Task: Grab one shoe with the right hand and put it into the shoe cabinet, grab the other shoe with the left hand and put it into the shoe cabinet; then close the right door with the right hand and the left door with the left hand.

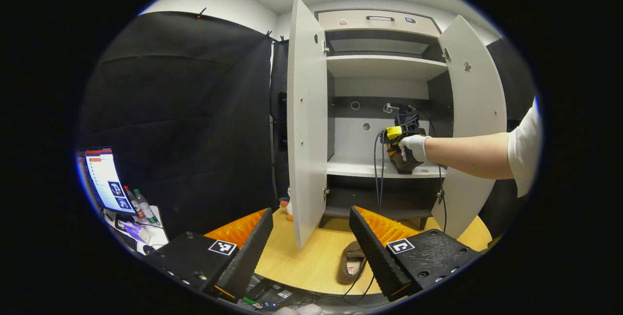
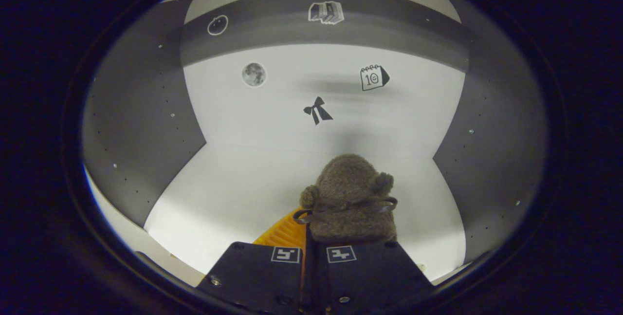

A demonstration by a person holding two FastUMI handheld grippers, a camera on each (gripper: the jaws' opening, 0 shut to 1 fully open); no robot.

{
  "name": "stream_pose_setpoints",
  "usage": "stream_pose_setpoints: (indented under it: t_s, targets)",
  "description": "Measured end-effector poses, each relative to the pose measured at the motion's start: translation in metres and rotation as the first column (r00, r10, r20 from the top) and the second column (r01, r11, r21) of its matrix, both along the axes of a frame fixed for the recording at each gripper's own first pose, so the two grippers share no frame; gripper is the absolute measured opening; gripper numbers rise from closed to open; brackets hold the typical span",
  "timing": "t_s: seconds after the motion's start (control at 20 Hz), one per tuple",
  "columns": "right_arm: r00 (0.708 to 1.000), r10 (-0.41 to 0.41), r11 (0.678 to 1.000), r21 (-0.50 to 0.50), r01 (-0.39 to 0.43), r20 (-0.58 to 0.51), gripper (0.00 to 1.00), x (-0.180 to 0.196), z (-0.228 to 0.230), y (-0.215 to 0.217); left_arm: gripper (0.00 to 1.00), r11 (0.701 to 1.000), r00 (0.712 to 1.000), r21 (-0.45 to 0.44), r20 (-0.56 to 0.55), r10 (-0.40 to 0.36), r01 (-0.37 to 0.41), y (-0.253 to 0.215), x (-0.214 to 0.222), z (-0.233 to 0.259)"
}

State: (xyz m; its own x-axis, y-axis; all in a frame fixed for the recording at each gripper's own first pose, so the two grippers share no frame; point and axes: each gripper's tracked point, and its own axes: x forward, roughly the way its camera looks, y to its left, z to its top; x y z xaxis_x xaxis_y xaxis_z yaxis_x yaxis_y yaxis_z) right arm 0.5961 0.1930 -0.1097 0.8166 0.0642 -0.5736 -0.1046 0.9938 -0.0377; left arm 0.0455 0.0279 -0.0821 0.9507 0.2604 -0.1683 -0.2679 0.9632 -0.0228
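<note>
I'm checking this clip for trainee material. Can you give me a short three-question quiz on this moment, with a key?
1. True or false: both cabinet doors stand open.
2. Where does the second shoe lie?
A. on the wooden floor in front of the cabinet
B. on the top shelf
C. between the left gripper's fingers
3. What does the right gripper hold, and over what?

Key
1. True: the left door and the right door are both swung out.
2. A. The left gripper is open above it.
3. A fuzzy brown shoe, inside the cabinet over the pale shelf.
</note>
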Motion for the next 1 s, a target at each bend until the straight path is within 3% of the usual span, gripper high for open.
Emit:
stream_pose_setpoints:
  t_s: [0.1, 0.15, 0.3, 0.35, 0.4, 0.45, 0.55, 0.85, 0.95, 1.0]
  targets:
    - [1.000, 0.002, 1.000, -0.027, -0.002, -0.020, 0.10, -0.001, -0.001, -0.004, 0.96, 1.000, 1.000, -0.001, 0.004, -0.001, 0.001, 0.002, -0.002, 0.003]
    - [1.000, 0.010, 0.999, -0.036, -0.011, -0.029, 0.19, -0.004, 0.001, -0.003, 0.96, 1.000, 1.000, 0.000, 0.008, -0.003, 0.003, 0.002, -0.003, 0.004]
    - [1.000, 0.010, 1.000, -0.021, -0.011, -0.017, 0.28, -0.014, 0.007, -0.002, 0.96, 1.000, 1.000, 0.001, 0.014, -0.004, 0.004, 0.006, -0.010, 0.006]
    - [1.000, 0.012, 1.000, -0.002, -0.012, -0.005, 0.43, -0.019, 0.013, 0.001, 0.96, 1.000, 1.000, 0.000, 0.019, -0.007, 0.007, 0.007, -0.012, 0.008]
    - [1.000, 0.017, 1.000, 0.007, -0.017, 0.005, 0.46, -0.026, 0.018, 0.003, 0.96, 1.000, 1.000, 0.002, 0.024, -0.010, 0.010, 0.009, -0.014, 0.009]
    - [0.999, 0.031, 0.999, 0.024, -0.032, 0.011, 0.66, -0.032, 0.022, 0.006, 0.96, 1.000, 0.999, 0.005, 0.029, -0.013, 0.013, 0.009, -0.016, 0.012]
    - [0.999, 0.031, 0.999, 0.038, -0.032, 0.040, 0.80, -0.042, 0.032, 0.007, 0.96, 1.000, 0.999, 0.006, 0.039, -0.023, 0.023, 0.011, -0.019, 0.016]
    - [0.984, 0.050, 0.999, 0.007, -0.052, 0.171, 0.80, -0.077, 0.070, -0.007, 0.96, 0.998, 0.997, 0.013, 0.052, -0.060, 0.059, 0.014, -0.033, 0.018]
    - [0.974, 0.052, 0.998, 0.008, -0.055, 0.219, 0.97, -0.091, 0.087, -0.011, 0.95, 0.998, 0.996, 0.010, 0.053, -0.067, 0.066, 0.018, -0.037, 0.020]
    - [0.970, 0.053, 0.998, 0.012, -0.058, 0.237, 0.98, -0.104, 0.093, -0.013, 0.96, 0.997, 0.996, 0.004, 0.057, -0.072, 0.072, 0.018, -0.037, 0.020]
